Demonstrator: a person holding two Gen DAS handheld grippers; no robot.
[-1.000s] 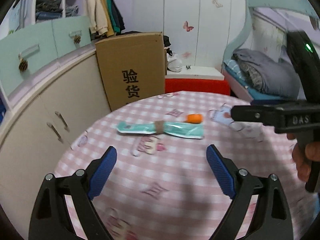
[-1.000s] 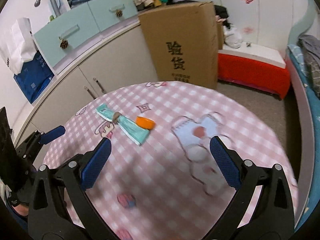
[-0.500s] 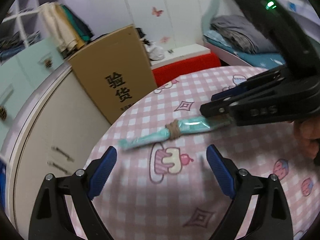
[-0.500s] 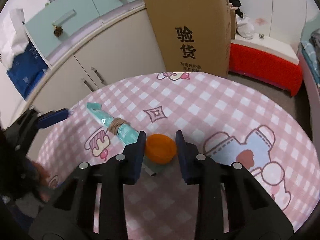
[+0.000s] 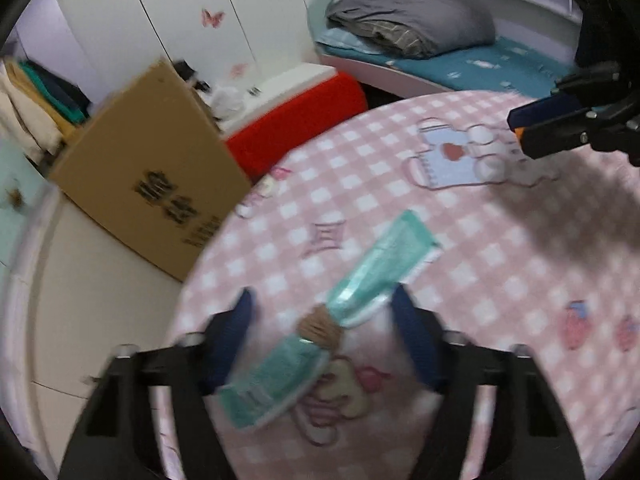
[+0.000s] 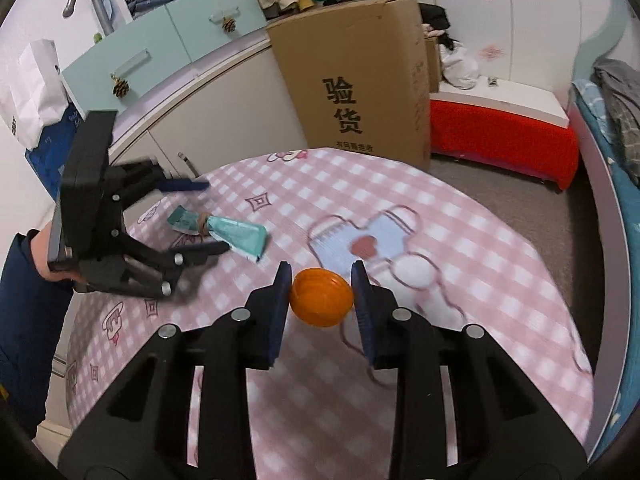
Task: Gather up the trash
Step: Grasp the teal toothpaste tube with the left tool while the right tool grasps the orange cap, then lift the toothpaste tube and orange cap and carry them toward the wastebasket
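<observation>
While a second ago both pairs of fingers stood wide over the surface point(image 6: 460, 240), the right gripper point(image 6: 320, 300) has since closed on the orange cap point(image 6: 321, 297) and now grasps it, lifted just clear of the cloth. That is one piece of trash secured, by my reading. The left gripper point(image 5: 320, 312) has come down over the teal wrapper point(image 5: 340, 312), which lies flat on the surface, tied at its middle with a brown band point(image 5: 320, 326); its fingers are still spread, one on either side of the wrapper and not yet pinching it. A squeeze there looks like the next step. The surface is round, under a pink checked cloth with cartoon prints. Beyond it stand a cardboard box point(image 6: 352, 80), pale cabinets point(image 6: 200, 120), a red bench point(image 6: 500, 136) and a bed point(image 5: 440, 52) with grey bedding.
</observation>
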